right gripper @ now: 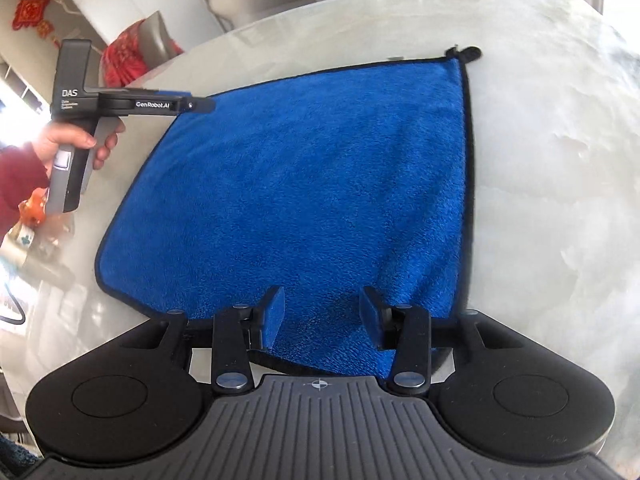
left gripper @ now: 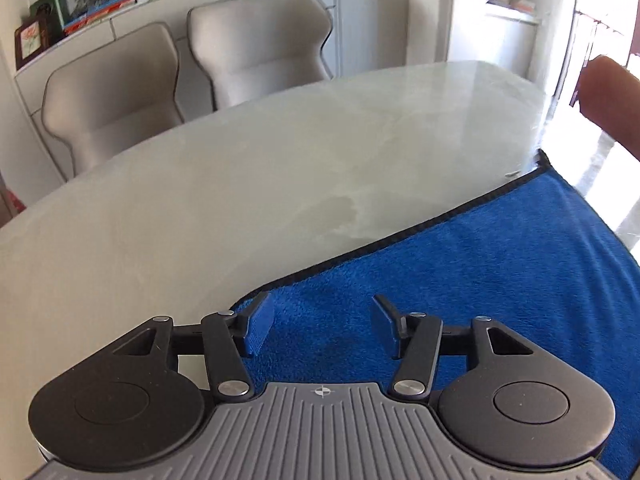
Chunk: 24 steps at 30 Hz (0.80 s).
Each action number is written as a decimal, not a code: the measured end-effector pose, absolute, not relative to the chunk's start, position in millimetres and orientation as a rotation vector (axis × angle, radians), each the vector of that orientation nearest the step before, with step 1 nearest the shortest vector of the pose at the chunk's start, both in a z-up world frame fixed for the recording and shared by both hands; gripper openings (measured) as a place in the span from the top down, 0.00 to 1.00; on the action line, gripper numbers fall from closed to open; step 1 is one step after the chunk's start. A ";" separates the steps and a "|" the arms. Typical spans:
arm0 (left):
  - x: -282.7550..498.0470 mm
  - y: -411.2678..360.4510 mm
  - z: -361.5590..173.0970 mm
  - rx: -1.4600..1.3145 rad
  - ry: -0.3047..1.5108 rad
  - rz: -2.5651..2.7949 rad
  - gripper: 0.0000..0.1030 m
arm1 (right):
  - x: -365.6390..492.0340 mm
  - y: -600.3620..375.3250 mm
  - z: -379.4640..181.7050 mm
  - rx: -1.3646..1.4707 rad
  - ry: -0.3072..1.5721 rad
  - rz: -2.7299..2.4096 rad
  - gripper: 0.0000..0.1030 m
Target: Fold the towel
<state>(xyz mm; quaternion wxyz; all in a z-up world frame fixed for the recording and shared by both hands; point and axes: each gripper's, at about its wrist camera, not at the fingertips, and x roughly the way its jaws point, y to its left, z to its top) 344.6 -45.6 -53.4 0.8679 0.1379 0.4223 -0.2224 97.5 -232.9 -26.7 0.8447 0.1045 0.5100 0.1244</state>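
Note:
A blue towel (right gripper: 304, 184) with a black hem lies flat on the pale marble table (right gripper: 552, 168), its hanging loop (right gripper: 470, 54) at the far right corner. My right gripper (right gripper: 322, 320) stands open just above the towel's near edge, with nothing pinched between its pads. In the left wrist view the towel (left gripper: 480, 264) fills the lower right. My left gripper (left gripper: 323, 328) hovers open over its hemmed corner, the left pad (left gripper: 260, 328) right by the hem. In the right wrist view a hand holds the left gripper (right gripper: 200, 105) at the towel's far left corner.
Two grey chairs (left gripper: 112, 92) (left gripper: 260, 40) stand behind the table's far edge, in front of a sideboard with books (left gripper: 96, 8). The table (left gripper: 200, 208) ends just right of the towel. An arm (left gripper: 612, 96) shows at the right. A red cushion (right gripper: 124, 56) lies beyond the table.

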 end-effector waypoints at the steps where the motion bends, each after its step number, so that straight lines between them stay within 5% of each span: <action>1: 348.0 -45.7 -56.8 0.288 0.905 -0.445 0.42 | 94.4 -233.8 -24.7 0.206 1.077 0.260 0.58; 11: 354.4 -40.4 -63.0 0.261 0.907 -0.393 0.24 | 71.8 -255.3 -18.2 0.232 1.077 0.204 0.60; 24: 336.5 -28.6 -42.2 0.295 0.884 -0.332 0.25 | 66.4 -211.2 -4.5 0.155 1.088 0.131 0.56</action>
